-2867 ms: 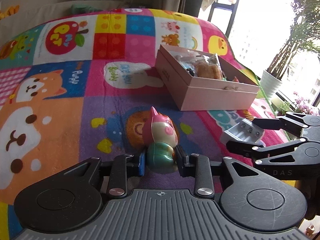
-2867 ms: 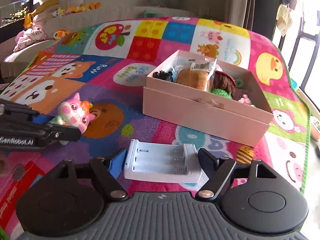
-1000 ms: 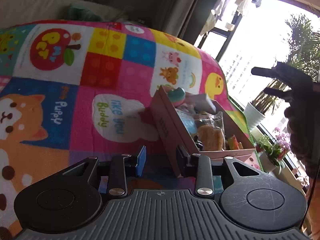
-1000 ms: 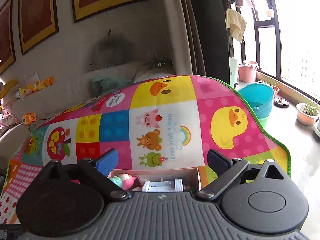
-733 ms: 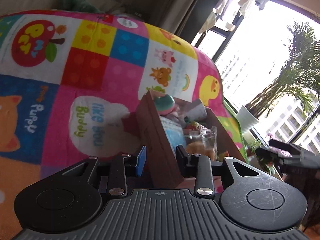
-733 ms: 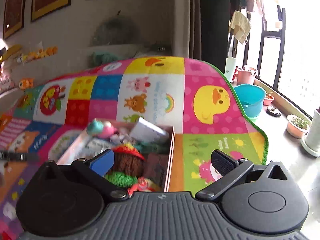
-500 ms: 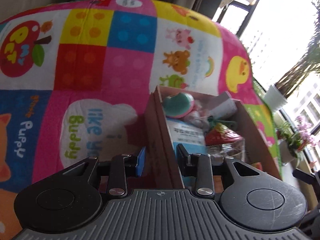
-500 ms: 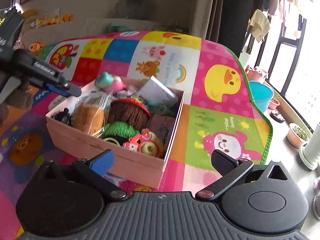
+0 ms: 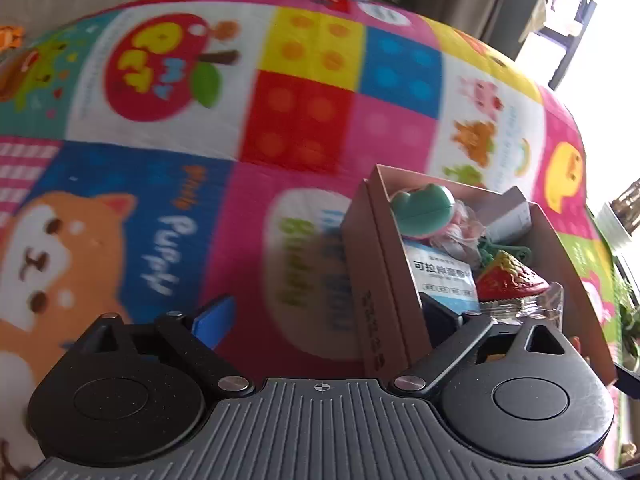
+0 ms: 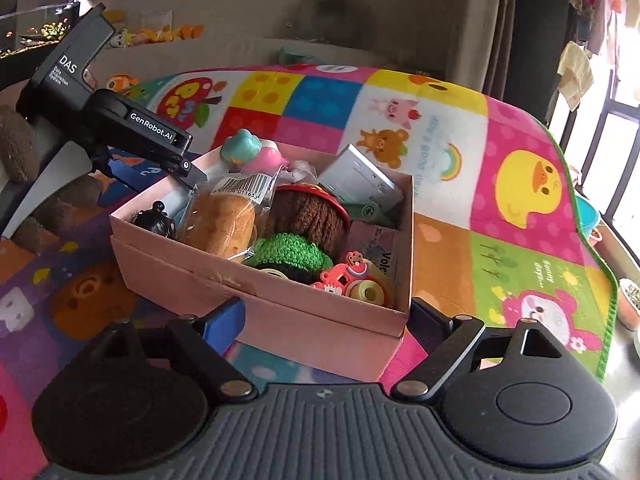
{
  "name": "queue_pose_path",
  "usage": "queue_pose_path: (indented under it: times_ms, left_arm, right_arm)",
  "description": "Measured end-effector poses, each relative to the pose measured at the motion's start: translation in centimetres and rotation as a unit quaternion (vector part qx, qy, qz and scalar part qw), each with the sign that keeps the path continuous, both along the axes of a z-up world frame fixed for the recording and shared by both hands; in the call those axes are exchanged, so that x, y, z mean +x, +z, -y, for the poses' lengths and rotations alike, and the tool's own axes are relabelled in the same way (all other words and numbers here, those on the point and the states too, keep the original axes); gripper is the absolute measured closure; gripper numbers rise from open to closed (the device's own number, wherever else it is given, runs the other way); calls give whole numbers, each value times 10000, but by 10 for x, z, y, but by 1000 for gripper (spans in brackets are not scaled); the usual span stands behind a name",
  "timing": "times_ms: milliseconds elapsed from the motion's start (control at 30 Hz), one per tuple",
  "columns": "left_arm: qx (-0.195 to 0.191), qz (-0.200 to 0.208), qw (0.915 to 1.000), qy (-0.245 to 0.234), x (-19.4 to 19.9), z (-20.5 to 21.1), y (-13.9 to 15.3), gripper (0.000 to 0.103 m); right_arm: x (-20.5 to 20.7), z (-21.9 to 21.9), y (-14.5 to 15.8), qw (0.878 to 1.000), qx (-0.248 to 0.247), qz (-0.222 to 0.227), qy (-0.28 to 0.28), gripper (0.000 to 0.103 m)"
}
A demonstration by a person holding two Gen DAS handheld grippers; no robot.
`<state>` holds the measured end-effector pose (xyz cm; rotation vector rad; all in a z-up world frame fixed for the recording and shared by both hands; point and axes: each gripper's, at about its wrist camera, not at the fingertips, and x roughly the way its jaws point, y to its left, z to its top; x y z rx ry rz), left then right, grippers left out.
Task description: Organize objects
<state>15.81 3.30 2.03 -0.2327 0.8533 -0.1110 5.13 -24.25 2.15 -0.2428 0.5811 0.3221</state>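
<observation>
While both grippers' jaws stand apart (left [image 9: 324, 320] opening, right [image 10: 324, 320] closing), pink box [image 10: 256, 280] crammed with toys, packaged bread [image 10: 224, 220].

In the left wrist view the play mat [image 9: 168, 208] is motion-blurred, its lettering smeared, and the pink box [image 9: 380, 280] has its near end hidden behind the gripper body. In the right wrist view the box's [image 10: 280, 320] lower corners sit behind the fingers [image 10: 224, 322]

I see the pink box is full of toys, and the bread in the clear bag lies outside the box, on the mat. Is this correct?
Not quite. The bread in the clear bag lies inside the pink box, among the toys, not on the mat. The right wrist view shows this.
</observation>
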Motion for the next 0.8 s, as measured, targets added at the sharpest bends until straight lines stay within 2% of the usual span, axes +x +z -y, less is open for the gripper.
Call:
queue_pose_path:
  times_ms: [100, 200, 333, 433, 567, 667, 800]
  left_arm:
    - [124, 154, 9998, 98, 13, -25, -2, 3]
    - [401, 405, 9984, -43, 26, -39, -1, 3]
    - [379, 483, 9980, -155, 38, -51, -9, 3]
    - [233, 518, 9982, -195, 44, -57, -16, 2]
    - [308, 622, 9975, -142, 46, -58, -18, 2]
    - [331, 650, 9973, -103, 44, -58, -12, 3]
    - [185, 1305, 9910, 244, 12, -65, 19, 3]
  right_arm:
    - [8, -33, -1, 10000, 51, 4, 7, 15]
    - [16, -63, 0, 9999, 134, 35, 19, 15]
    - [24, -90, -1, 9999, -38, 92, -53, 15]
    - [32, -96, 0, 9996, -231, 153, -91, 15]
    - [42, -98, 1, 9981, -455, 198, -358, 15]
    - [45, -95, 2, 9980, -382, 82, -499, 15]
    - [30, -88, 7, 9986, -74, -41, -514, 9]
